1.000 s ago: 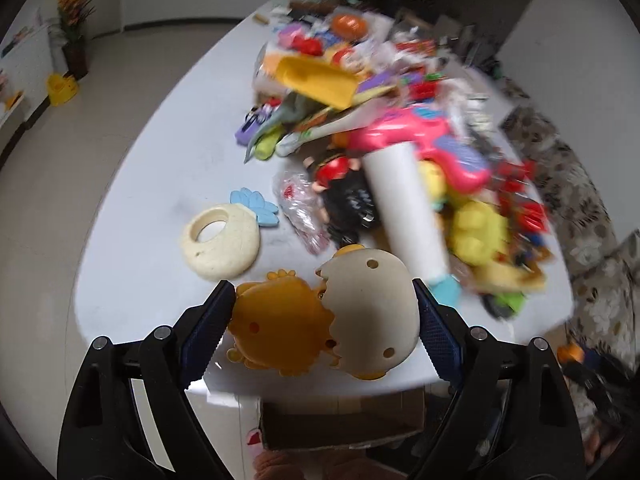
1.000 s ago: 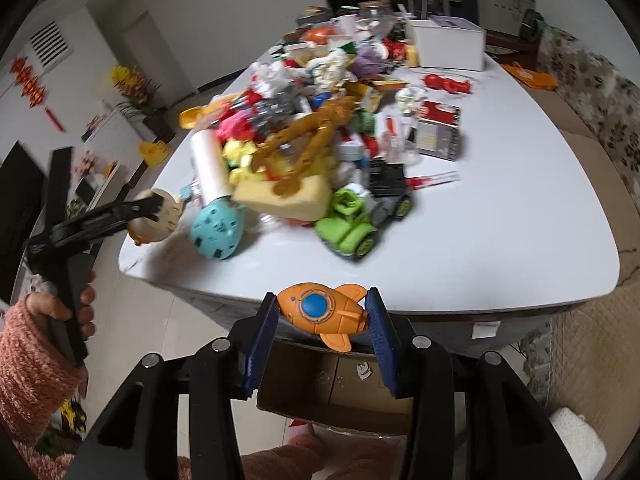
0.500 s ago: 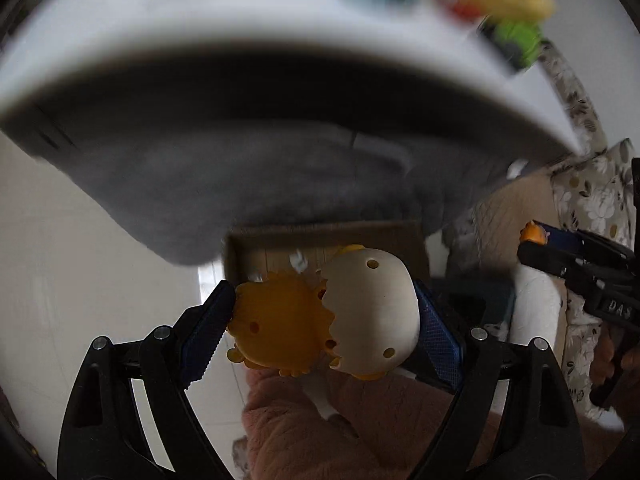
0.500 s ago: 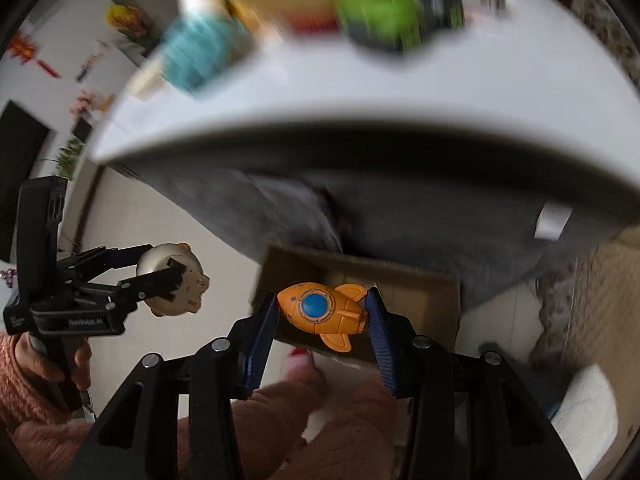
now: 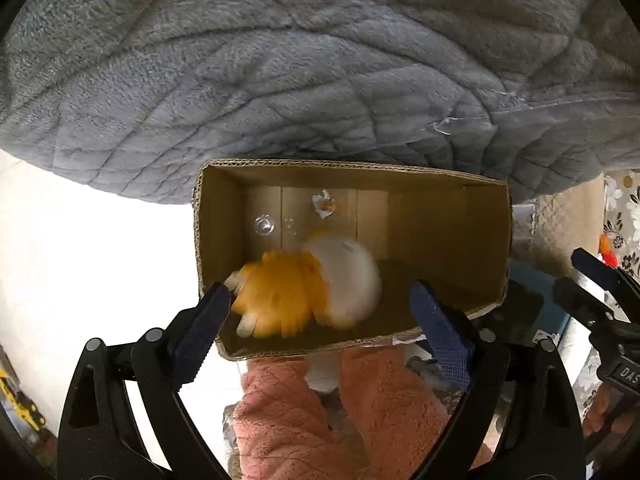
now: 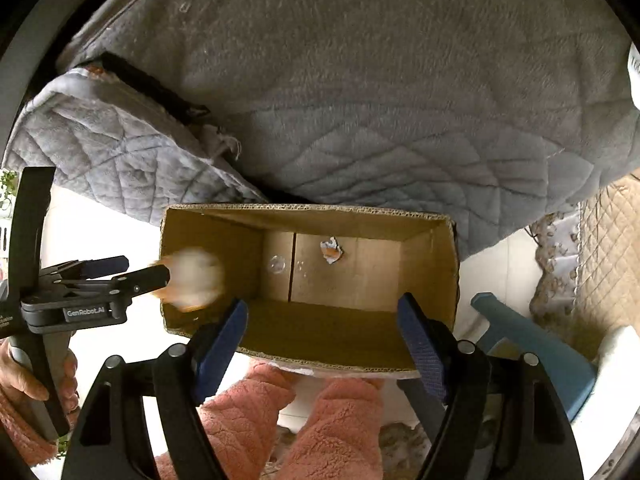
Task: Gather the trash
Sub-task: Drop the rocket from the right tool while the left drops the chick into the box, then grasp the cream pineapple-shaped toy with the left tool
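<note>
An open cardboard box (image 5: 352, 166) (image 6: 304, 210) stands on the floor under both grippers, which point down into it. My left gripper (image 5: 322, 316) (image 6: 142, 270) has its jaws opening. The yellow chick-in-eggshell toy (image 5: 308, 292) (image 6: 194, 280) is blurred between them, clear of the right pad, over the box's left end. My right gripper (image 6: 322, 304) (image 5: 592, 276) is opening wide above the box, and nothing is between its jaws. The orange rocket toy does not show in the right wrist view. On the box floor lie a paper scrap (image 6: 331, 251) and small clear bits.
A grey quilted blanket (image 5: 320, 60) (image 6: 360, 80) hangs over the box's far side. The person's pink fleece legs (image 5: 340, 412) (image 6: 280, 420) stand at the near rim. A blue plastic piece (image 6: 532, 344) and a beige quilted mat (image 6: 608, 240) lie to the right.
Both grippers dropped from table height and tipped down over the box. The right jaws spread and the rocket left them. The chick toy has come loose from the left jaws.
</note>
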